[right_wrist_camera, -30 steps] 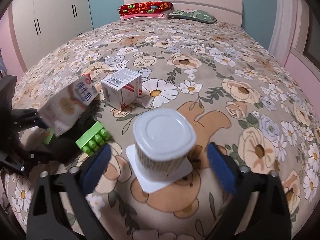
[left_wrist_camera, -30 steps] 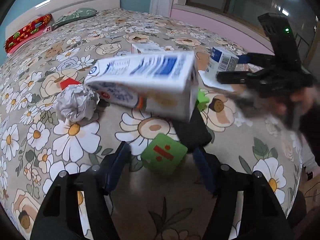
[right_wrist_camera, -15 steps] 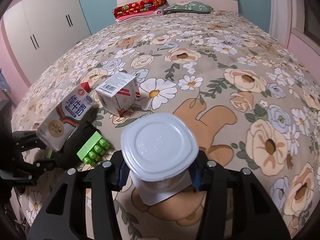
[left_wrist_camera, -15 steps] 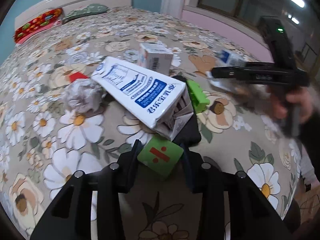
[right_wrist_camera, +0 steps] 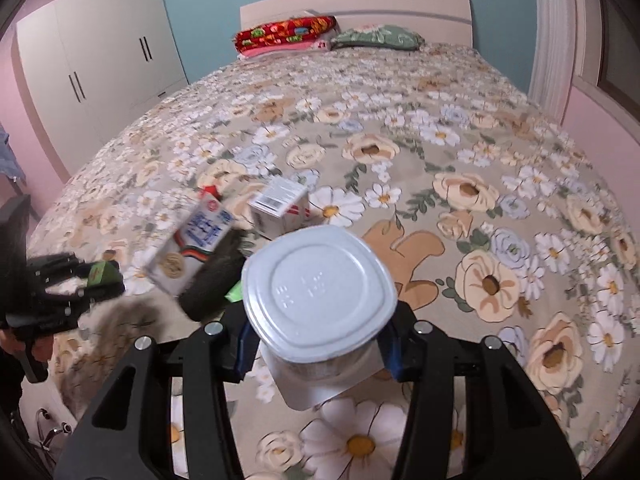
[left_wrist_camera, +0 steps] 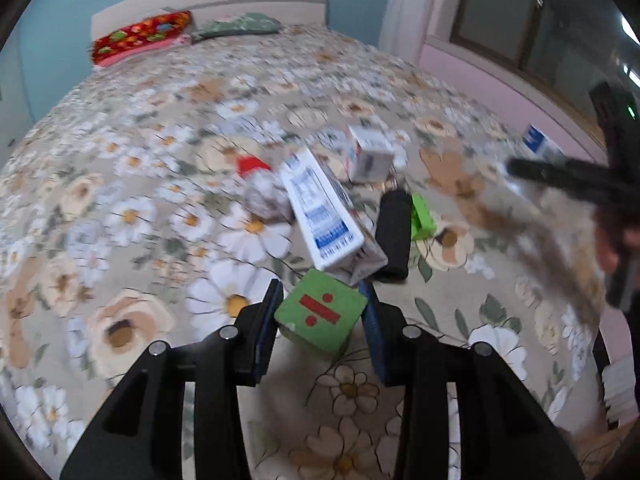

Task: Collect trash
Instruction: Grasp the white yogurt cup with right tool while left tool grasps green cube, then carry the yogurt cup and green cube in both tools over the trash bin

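My left fingers (left_wrist_camera: 322,320) grip the green block (left_wrist_camera: 320,316). My right fingers (right_wrist_camera: 316,344) grip the cup (right_wrist_camera: 318,296). The milk carton (left_wrist_camera: 324,216), small box (left_wrist_camera: 370,158) and paper ball (left_wrist_camera: 266,200) are left on the bed (right_wrist_camera: 440,120).

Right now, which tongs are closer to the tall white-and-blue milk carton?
Left. The left tongs, clamped on a green cube, sit just below the milk carton. The right tongs, gripping a white cup, are farther off.
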